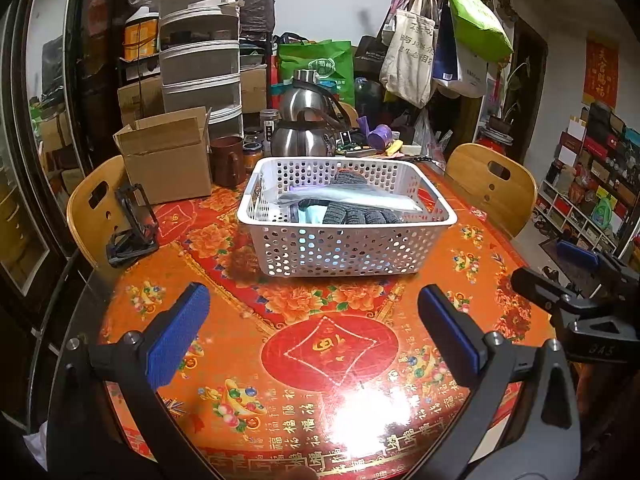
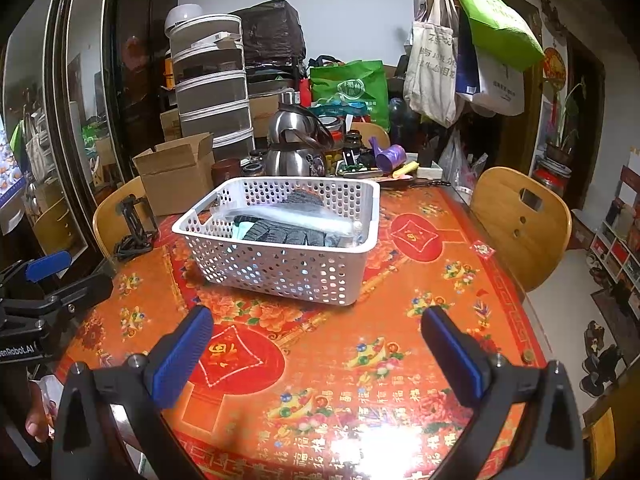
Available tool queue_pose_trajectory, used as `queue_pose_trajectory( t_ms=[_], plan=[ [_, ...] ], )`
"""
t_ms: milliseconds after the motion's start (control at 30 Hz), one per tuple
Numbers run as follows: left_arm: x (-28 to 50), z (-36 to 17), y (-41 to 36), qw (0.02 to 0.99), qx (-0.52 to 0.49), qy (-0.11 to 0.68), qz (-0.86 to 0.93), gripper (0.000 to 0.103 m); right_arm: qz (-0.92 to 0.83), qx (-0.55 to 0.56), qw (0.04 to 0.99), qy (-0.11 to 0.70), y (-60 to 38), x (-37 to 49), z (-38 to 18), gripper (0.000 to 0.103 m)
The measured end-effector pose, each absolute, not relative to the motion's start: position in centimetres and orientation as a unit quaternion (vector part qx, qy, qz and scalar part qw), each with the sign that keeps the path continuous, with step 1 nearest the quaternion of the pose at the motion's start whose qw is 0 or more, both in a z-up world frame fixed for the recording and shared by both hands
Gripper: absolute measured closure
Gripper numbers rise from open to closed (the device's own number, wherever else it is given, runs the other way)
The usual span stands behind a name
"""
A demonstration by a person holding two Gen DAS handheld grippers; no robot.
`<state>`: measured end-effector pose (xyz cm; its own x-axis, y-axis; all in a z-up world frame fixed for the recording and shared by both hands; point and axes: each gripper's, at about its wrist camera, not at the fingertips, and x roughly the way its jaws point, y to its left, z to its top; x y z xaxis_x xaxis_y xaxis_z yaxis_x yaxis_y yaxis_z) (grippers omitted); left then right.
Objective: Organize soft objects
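A white perforated basket [image 1: 344,246] stands on the round table; it also shows in the right wrist view [image 2: 280,268]. Inside lie dark grey knitted gloves [image 1: 352,214], a light blue soft item [image 1: 314,214] and a clear plastic-wrapped grey bundle [image 1: 360,196]; the gloves also show from the right [image 2: 280,234]. My left gripper [image 1: 314,322] is open and empty, held above the table in front of the basket. My right gripper [image 2: 318,340] is open and empty, also in front of the basket, to the right of the left one. Each gripper appears at the edge of the other's view.
The table carries a red-orange patterned cloth [image 1: 328,352]. Behind the basket stand a cardboard box [image 1: 168,156], a brown mug [image 1: 228,160], jars and a steel kettle [image 1: 304,120]. A black folding stand [image 1: 132,224] lies at left. Wooden chairs [image 1: 492,184] flank the table.
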<state>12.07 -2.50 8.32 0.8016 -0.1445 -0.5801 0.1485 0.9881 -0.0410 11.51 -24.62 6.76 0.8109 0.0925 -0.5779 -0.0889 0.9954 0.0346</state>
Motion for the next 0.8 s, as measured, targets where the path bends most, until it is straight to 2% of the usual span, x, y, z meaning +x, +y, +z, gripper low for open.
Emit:
queue_pose_trajectory(
  t_ms=[800],
  plan=[
    [11.97, 8.1, -2.67, 0.949, 0.004, 0.307, -0.079, 0.0, 0.048, 0.003, 0.951, 0.305, -24.7, 11.4, 6.66, 0.0]
  ],
)
